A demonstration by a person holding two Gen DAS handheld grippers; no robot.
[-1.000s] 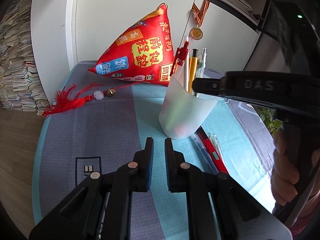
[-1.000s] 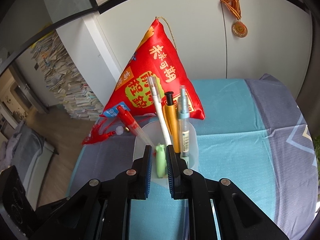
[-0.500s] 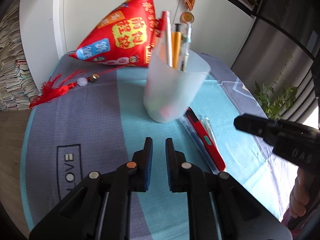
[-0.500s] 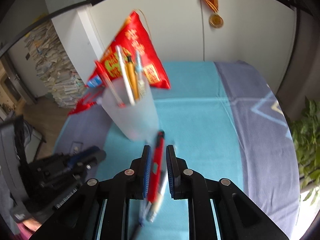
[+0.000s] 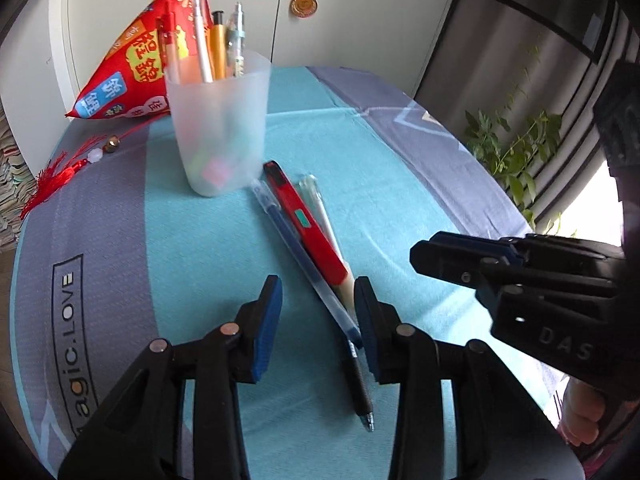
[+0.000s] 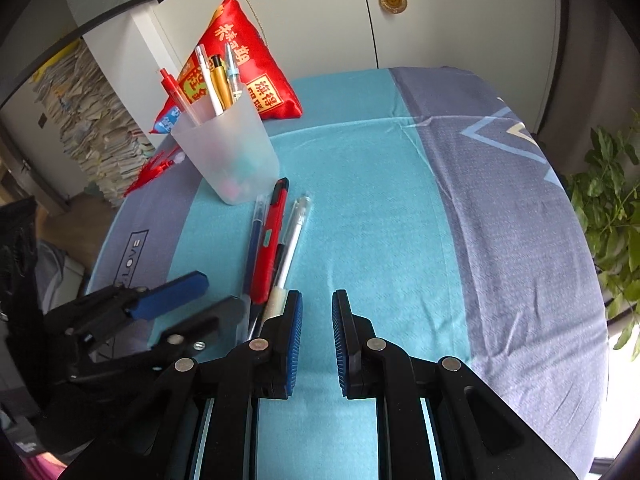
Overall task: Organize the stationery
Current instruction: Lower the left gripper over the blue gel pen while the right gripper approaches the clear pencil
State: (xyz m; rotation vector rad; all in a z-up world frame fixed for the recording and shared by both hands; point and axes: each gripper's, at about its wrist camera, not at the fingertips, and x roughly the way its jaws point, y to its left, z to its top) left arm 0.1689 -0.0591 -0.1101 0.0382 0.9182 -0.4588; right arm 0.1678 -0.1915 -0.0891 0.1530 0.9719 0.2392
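Observation:
A frosted plastic cup point(image 5: 218, 128) holds several pens upright; it also shows in the right wrist view point(image 6: 228, 152). In front of it lie a blue pen point(image 5: 304, 264), a red utility knife point(image 5: 306, 222) and a clear white pen point(image 5: 320, 208) side by side on the cloth. The right wrist view shows the same blue pen point(image 6: 253, 240), red knife point(image 6: 270, 240) and white pen point(image 6: 291, 236). My left gripper point(image 5: 318, 300) is open, its jaws either side of the near ends of these items. My right gripper point(image 6: 317, 312) is open and empty, just right of them.
A red triangular pillow point(image 5: 140, 64) with a tassel point(image 5: 60, 172) lies behind the cup. A medal point(image 5: 304, 4) hangs on the white cabinet. A plant point(image 6: 612, 200) stands right of the table. Paper stacks point(image 6: 92, 120) stand at the left. The tablecloth point(image 6: 400, 200) is teal and grey.
My left gripper has opened and moved right over the lying pens. My right gripper has opened, pulled back from the cup and dropped low beside the pens; the green item it held is gone.

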